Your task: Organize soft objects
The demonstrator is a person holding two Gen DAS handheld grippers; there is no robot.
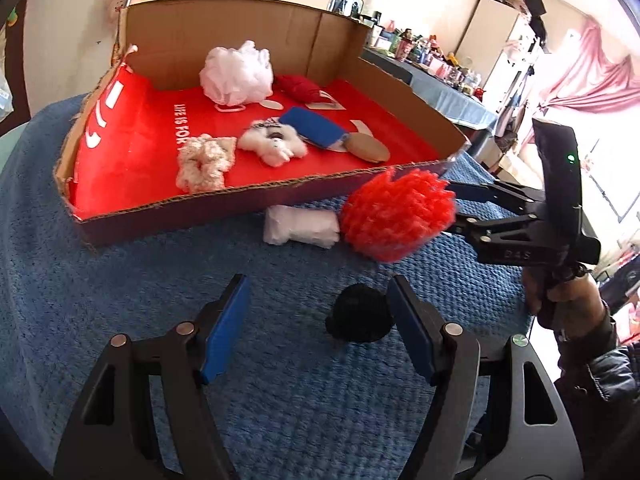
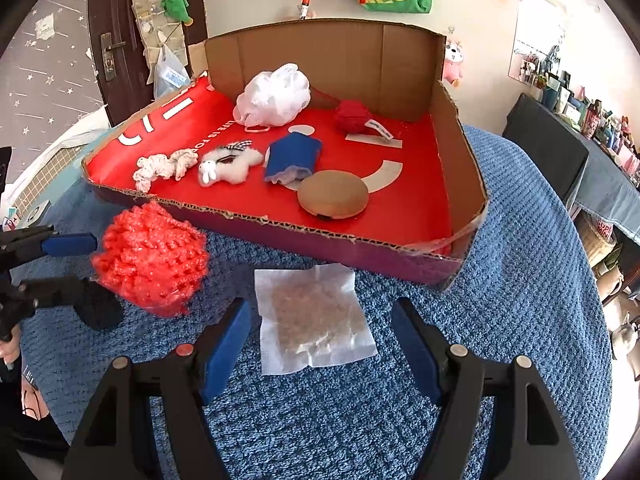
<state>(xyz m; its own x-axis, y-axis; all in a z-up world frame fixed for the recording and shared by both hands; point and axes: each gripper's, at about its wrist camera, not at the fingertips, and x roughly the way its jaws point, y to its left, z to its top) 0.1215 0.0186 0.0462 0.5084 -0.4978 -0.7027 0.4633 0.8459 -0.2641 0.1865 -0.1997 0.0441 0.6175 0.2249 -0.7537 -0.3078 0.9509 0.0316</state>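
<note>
Both tongs stand apart, empty. The left tongs (image 1: pixel 320 328) hover by the black ball (image 1: pixel 358 314); the right tongs (image 2: pixel 320 344) straddle the white pad (image 2: pixel 312 316) on the blanket (image 2: pixel 520 300). Closing high could just crumple the pad's edge, or nudge the red pom (image 2: pixel 150 258).

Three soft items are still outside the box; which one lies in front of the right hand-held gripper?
The flat white sachet, lying on the blue cloth ahead of the open right hand-held gripper.
</note>
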